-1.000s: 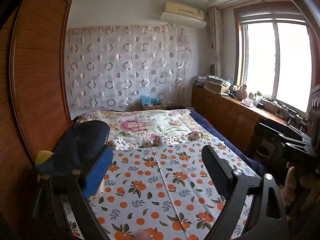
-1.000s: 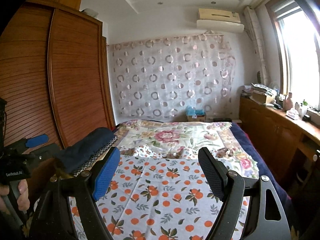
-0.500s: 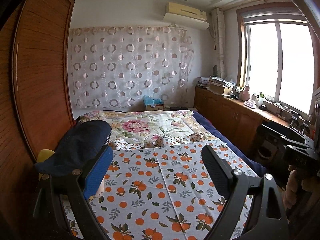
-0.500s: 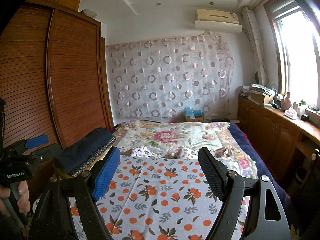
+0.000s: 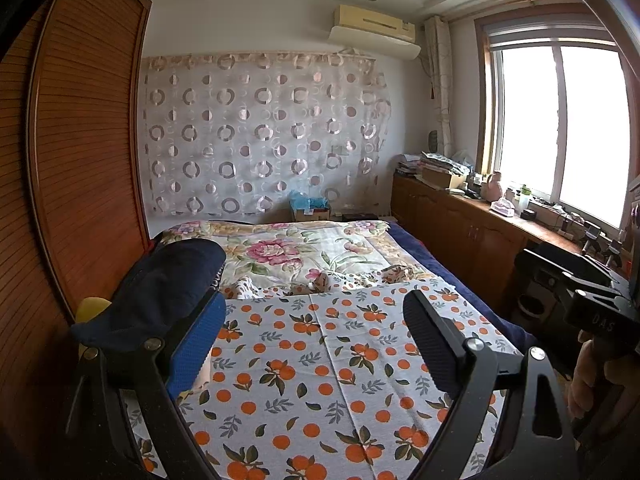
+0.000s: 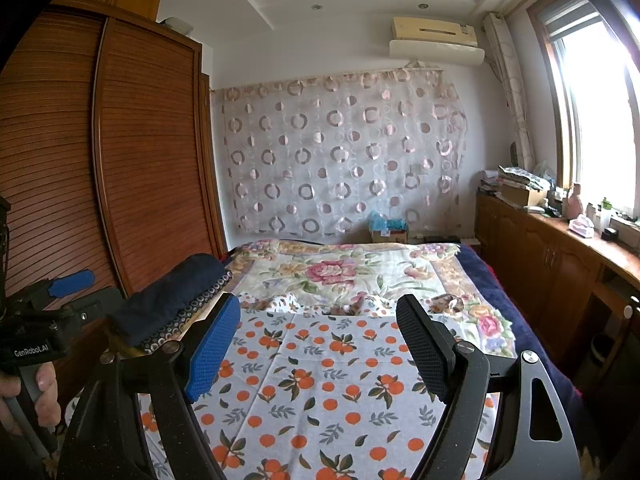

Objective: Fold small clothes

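A stack of folded dark clothes [image 5: 160,292] lies at the left edge of the bed, behind my left finger; in the right wrist view [image 6: 172,300] a navy piece sits on top of a patterned dark one. My left gripper [image 5: 316,344] is open and empty, held above the orange-print sheet [image 5: 320,380]. My right gripper [image 6: 320,348] is open and empty above the same sheet [image 6: 320,392]. The left gripper's body [image 6: 44,332] shows at the right wrist view's left edge, the right gripper's body [image 5: 588,296] at the left wrist view's right edge.
A floral quilt [image 5: 304,248] covers the far half of the bed. A wooden wardrobe [image 6: 100,168] stands along the left side. A low wooden cabinet [image 5: 472,224] with clutter runs under the window on the right. A yellow object [image 5: 92,308] peeks out beside the stack.
Both views have tilted up slightly, showing more of the ceiling and wall. Both grippers stay open and empty, and the folded stack has not moved.
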Tool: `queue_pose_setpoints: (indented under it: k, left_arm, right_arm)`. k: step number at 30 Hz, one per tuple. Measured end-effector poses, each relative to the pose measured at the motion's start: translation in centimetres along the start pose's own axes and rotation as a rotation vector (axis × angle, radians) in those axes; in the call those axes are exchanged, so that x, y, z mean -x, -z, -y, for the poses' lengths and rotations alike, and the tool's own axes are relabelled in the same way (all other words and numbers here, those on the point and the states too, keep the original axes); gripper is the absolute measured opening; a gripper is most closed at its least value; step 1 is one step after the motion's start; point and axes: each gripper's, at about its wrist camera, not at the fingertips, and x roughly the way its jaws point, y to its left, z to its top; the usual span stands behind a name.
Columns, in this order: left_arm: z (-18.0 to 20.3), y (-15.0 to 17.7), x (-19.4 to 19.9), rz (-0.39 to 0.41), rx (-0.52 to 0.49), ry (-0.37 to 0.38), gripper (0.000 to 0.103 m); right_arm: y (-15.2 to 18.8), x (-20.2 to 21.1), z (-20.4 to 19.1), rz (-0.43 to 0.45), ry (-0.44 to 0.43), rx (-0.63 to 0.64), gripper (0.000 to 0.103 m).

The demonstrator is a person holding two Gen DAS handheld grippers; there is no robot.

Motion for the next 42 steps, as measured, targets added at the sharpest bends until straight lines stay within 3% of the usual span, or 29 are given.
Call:
queue_pose_setpoints:
  k: [42]
  left_arm:
    - [-1.0,0.3,0.4,0.008,0.001,-0.007,0.091]
  right_arm:
    - [0.1,0.3,0.7,-0.001,-0.002,0.001,0.082]
